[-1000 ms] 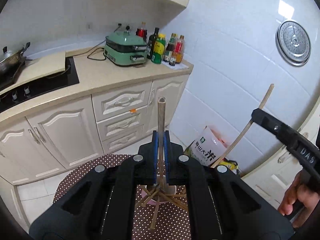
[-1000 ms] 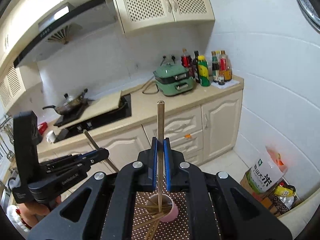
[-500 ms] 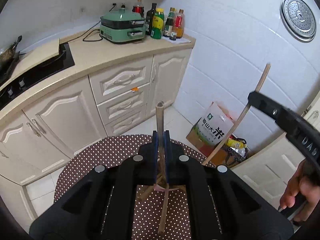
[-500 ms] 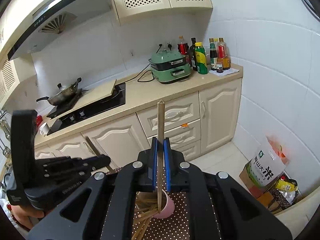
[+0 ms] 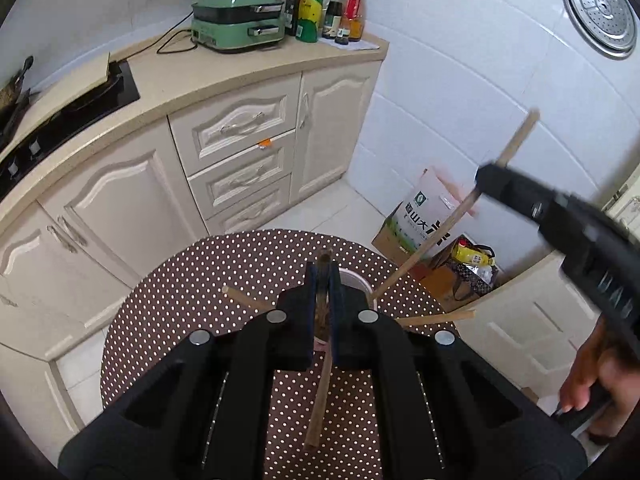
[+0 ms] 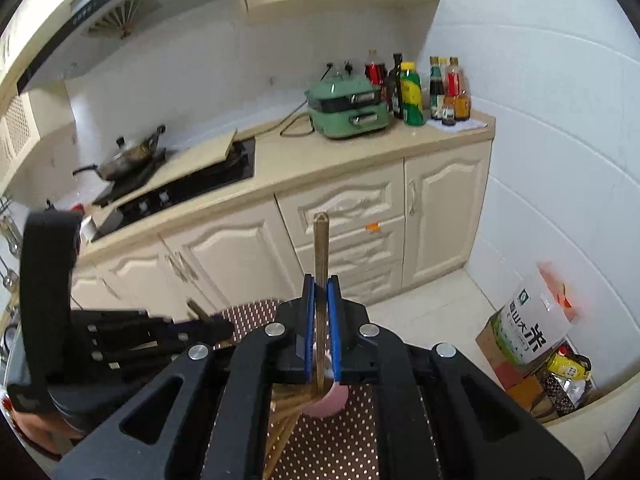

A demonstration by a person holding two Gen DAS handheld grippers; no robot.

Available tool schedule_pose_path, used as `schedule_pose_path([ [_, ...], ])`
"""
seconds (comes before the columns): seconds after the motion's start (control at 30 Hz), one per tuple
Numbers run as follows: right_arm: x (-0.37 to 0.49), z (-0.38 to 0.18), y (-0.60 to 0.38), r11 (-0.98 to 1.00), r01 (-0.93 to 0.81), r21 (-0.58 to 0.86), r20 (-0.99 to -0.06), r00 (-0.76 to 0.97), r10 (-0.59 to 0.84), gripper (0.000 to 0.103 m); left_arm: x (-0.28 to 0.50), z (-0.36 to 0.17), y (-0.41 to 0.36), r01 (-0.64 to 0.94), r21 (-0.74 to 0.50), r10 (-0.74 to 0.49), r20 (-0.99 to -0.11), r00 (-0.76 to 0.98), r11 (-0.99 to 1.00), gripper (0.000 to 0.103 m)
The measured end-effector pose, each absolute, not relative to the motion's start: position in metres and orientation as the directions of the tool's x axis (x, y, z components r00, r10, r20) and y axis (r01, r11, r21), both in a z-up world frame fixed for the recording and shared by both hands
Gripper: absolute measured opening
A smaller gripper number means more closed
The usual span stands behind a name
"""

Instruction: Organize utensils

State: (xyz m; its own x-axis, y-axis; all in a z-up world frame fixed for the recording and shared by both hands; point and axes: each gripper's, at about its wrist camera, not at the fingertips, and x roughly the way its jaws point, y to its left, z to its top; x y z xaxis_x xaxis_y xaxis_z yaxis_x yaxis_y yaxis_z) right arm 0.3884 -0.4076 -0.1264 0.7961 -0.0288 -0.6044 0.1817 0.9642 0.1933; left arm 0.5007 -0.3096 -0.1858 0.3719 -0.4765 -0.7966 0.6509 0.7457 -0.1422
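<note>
My left gripper (image 5: 323,280) is shut on a wooden chopstick (image 5: 318,408) held over a pink cup (image 5: 352,280) on the brown polka-dot table (image 5: 180,300). My right gripper (image 6: 321,296) is shut on another chopstick (image 6: 321,248), upright above the pink cup (image 6: 328,402), which holds several chopsticks. In the left wrist view the right gripper (image 5: 492,182) comes in from the right with its chopstick (image 5: 432,240) slanting down toward the cup rim. The left gripper (image 6: 208,326) shows at the left of the right wrist view.
Loose chopsticks (image 5: 436,318) lie on the table around the cup. Beyond stand cream cabinets (image 5: 240,152), a counter with a green appliance (image 5: 236,22) and bottles (image 5: 320,12), and a stove (image 6: 180,184). A rice bag (image 5: 428,220) sits on the floor.
Both grippers have come down and tilted toward the table with their chopsticks. The cup and table now fill more of both views.
</note>
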Motion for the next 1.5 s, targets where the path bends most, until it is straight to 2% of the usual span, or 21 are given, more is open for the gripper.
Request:
schedule_pose_path([
  [0.27, 0.395, -0.160, -0.391, 0.972, 0.161, 0.171, -0.693, 0.721, 0.003, 0.006, 0.499, -0.190, -0.305, 0.635, -0.154, -0.460, -0.816, 0.351, 0.757, 0.008],
  [0.33, 0.395, -0.166, -0.389, 0.972, 0.160, 0.174, -0.708, 0.706, 0.010, 0.006, 0.498, -0.188, -0.303, 0.640, -0.149, -0.461, -0.814, 0.354, 0.754, 0.026],
  [0.37, 0.395, -0.170, -0.389, 0.971, 0.160, 0.175, -0.716, 0.698, 0.014, 0.006, 0.497, -0.186, -0.301, 0.638, -0.143, -0.462, -0.807, 0.367, 0.757, 0.054],
  [0.4, 0.394, -0.171, -0.388, 0.971, 0.160, 0.178, -0.714, 0.700, 0.015, 0.006, 0.494, -0.182, -0.298, 0.637, -0.141, -0.476, -0.788, 0.392, 0.758, 0.062],
  [0.67, 0.387, -0.163, -0.387, 0.959, 0.164, 0.229, -0.708, 0.705, 0.048, 0.009, 0.482, -0.163, -0.284, 0.631, -0.110, -0.476, -0.758, 0.447, 0.768, 0.062],
  [0.83, 0.378, -0.149, -0.378, 0.958, 0.147, 0.245, -0.685, 0.726, 0.064, 0.011, 0.475, -0.150, -0.271, 0.603, -0.087, -0.459, -0.737, 0.497, 0.793, 0.069],
  [0.87, 0.377, -0.145, -0.376, 0.958, 0.144, 0.247, -0.679, 0.731, 0.066, 0.012, 0.473, -0.148, -0.268, 0.600, -0.081, -0.456, -0.733, 0.505, 0.796, 0.069],
  [0.93, 0.372, -0.139, -0.372, 0.959, 0.137, 0.248, -0.668, 0.741, 0.067, 0.023, 0.467, -0.142, -0.260, 0.586, -0.070, -0.445, -0.724, 0.527, 0.807, 0.071],
  [1.37, 0.314, -0.105, -0.322, 0.964, 0.107, 0.243, -0.599, 0.799, 0.063, 0.034, 0.402, -0.107, -0.187, 0.504, -0.032, -0.395, -0.665, 0.634, 0.863, 0.079],
  [1.5, 0.282, -0.092, -0.300, 0.965, 0.109, 0.237, -0.579, 0.814, 0.051, 0.041, 0.372, -0.095, -0.160, 0.483, -0.030, -0.387, -0.643, 0.661, 0.875, 0.083],
])
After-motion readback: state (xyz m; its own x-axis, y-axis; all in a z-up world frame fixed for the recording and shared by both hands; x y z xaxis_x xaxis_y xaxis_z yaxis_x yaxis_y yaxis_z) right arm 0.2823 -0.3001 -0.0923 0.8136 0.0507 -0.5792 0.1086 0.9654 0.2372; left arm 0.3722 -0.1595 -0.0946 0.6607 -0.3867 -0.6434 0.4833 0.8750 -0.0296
